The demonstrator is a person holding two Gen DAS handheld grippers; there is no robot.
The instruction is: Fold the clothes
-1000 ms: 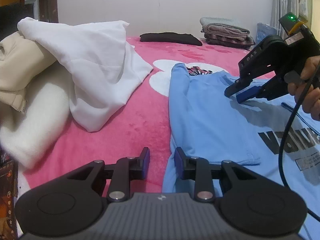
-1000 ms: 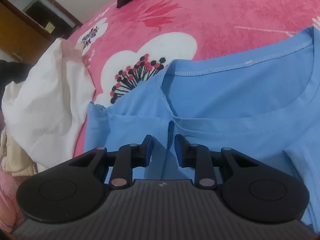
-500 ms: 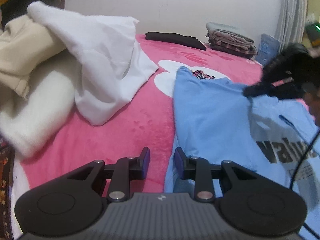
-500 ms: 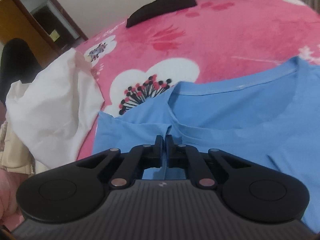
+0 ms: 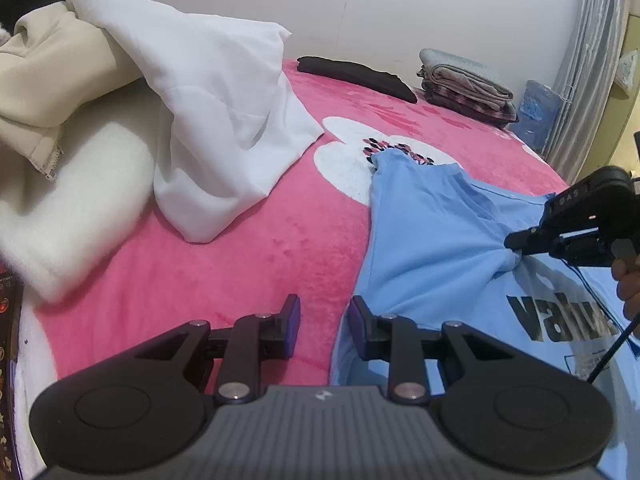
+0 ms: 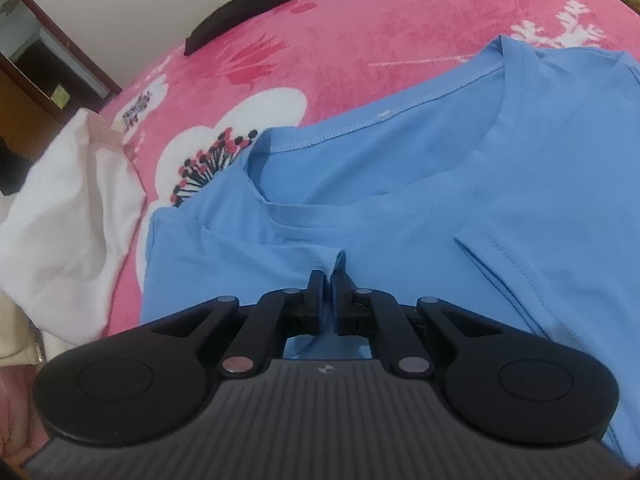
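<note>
A light blue T-shirt (image 5: 432, 240) with dark lettering lies on the pink bed, its collar (image 6: 360, 208) showing in the right wrist view. My right gripper (image 6: 327, 280) is shut on a pinched fold of the blue T-shirt (image 6: 480, 200) just below the collar; the cloth bunches at its tips. In the left wrist view that right gripper (image 5: 514, 245) pulls the fabric into a peak, held by a hand. My left gripper (image 5: 324, 314) stands open over the shirt's left edge, its right finger above blue cloth, its left finger above the pink blanket.
A white garment (image 5: 216, 120) and a beige one (image 5: 52, 72) are heaped at the left over a fluffy white pile (image 5: 72, 200). A black folded item (image 5: 356, 76) and a stack of folded clothes (image 5: 464, 80) lie at the far edge of the pink blanket (image 5: 240, 264).
My right gripper went from open to shut on the shirt fabric below the collar and has drawn it up and to the right. The left gripper stayed open near the shirt's edge.
</note>
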